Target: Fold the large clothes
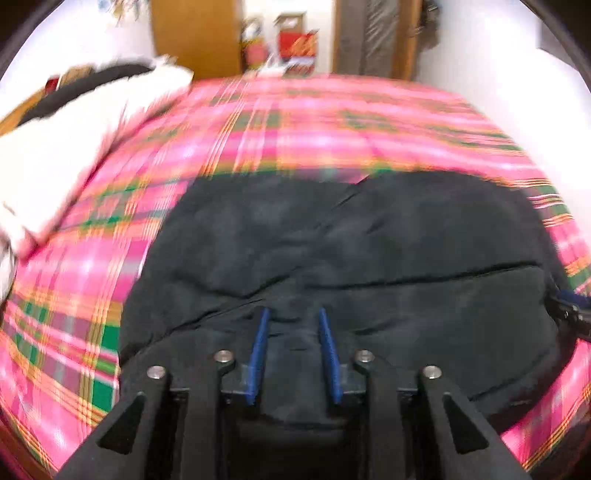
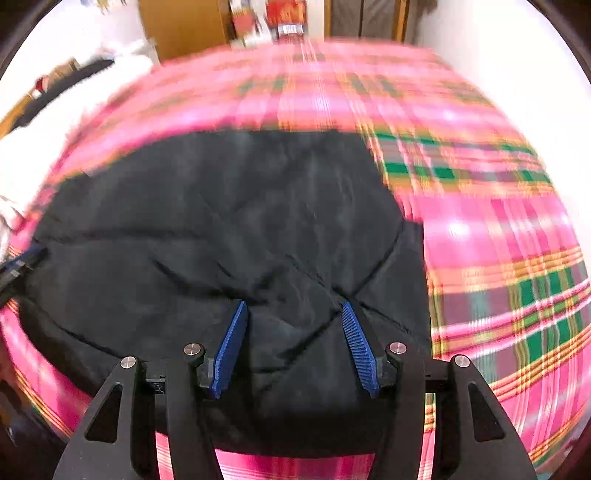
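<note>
A large black quilted garment (image 1: 351,251) lies spread on a pink plaid bed cover (image 1: 295,122). It also shows in the right wrist view (image 2: 221,221), on the same cover (image 2: 498,221). My left gripper (image 1: 293,314) hovers over the garment's near edge with its blue pads apart and nothing between them. My right gripper (image 2: 293,304) is over the garment's near right part, pads wide apart, empty. Each gripper's tip shows at the side edge of the other's view. Both views are motion-blurred.
A white pillow or blanket (image 1: 74,147) with a dark item behind it lies at the bed's far left. Beyond the bed stand a wooden door (image 1: 195,33), red boxes (image 1: 299,48) and a white wall on the right.
</note>
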